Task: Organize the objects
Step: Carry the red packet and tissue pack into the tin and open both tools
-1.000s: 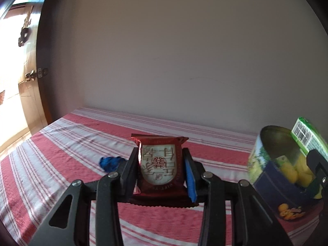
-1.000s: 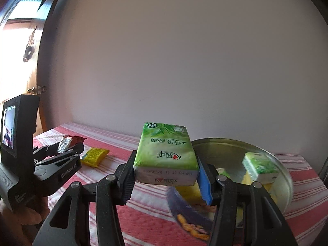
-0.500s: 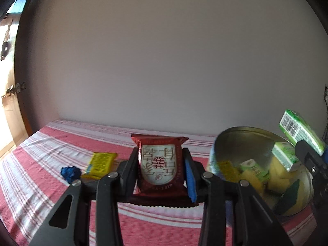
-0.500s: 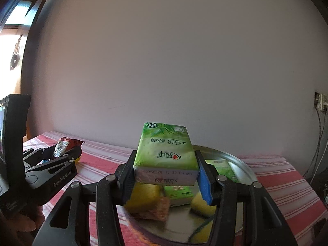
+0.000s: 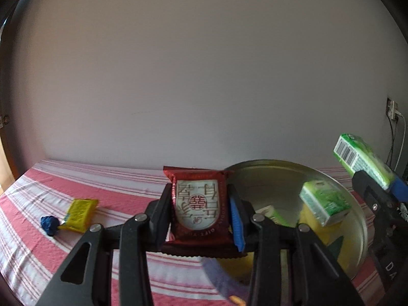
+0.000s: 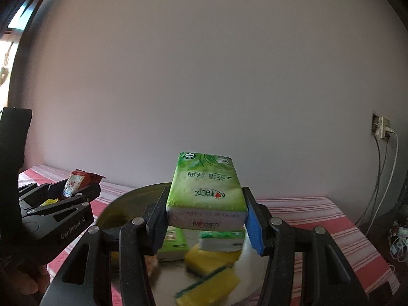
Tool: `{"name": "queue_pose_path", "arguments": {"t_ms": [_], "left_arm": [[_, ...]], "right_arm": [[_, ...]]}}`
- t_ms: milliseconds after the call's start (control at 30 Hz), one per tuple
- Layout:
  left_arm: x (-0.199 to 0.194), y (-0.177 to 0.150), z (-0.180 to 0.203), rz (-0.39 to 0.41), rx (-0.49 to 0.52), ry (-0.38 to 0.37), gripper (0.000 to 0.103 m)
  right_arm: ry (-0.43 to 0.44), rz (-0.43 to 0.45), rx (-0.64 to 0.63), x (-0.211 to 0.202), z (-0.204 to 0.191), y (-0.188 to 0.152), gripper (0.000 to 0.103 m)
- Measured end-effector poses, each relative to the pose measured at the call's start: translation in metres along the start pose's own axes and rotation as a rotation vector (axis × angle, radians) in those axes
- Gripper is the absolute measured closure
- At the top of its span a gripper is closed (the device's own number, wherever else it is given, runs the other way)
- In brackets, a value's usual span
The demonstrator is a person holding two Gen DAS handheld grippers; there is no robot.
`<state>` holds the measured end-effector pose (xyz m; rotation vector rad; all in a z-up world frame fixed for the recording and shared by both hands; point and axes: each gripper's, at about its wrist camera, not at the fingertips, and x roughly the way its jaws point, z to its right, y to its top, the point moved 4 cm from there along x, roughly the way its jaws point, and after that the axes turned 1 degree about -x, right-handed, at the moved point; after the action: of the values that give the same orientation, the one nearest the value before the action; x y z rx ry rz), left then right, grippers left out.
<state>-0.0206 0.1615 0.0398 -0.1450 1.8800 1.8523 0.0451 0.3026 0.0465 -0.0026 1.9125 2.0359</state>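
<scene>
Left wrist view puts the red snack packet [image 5: 198,205] upright between the left gripper [image 5: 201,214], pinched at both sides and held above the striped cloth [image 5: 122,196] just at the near rim of the round metal tin [image 5: 270,176]. Right wrist view shows the green tissue pack [image 6: 206,191] clamped flat in the right gripper [image 6: 206,219], hanging over the tin, where other tissue packs [image 6: 219,239] and yellow sponges [image 6: 211,278] already lie. The likeliest trouble is a collision: both tools crowd the same tin, and a release made together could knock one load aside. The packet is slick and soft, so let go over the rim it could slide out onto the cloth. The tin looks fairly full, so the tissue pack may perch on the heap and tip. A yellow packet [image 5: 79,214] and blue wad [image 5: 49,225] wait on the cloth.
</scene>
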Motion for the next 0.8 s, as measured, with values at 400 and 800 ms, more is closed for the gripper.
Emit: {"name": "queue_pose_path", "arguments": {"t_ms": [400,800], "left_arm": [[0.026,0.004,0.048,-0.050,0.049,-0.055,0.063],[0.059,-0.006,0.055,-0.180,0.084,-0.034,0.063]], "right_arm": [[-0.070,-0.050,-0.009,0.022,0.034,-0.008,0.048],[-0.058,-0.130,-0.041,0.042,0.028,-0.021,0.048]]}}
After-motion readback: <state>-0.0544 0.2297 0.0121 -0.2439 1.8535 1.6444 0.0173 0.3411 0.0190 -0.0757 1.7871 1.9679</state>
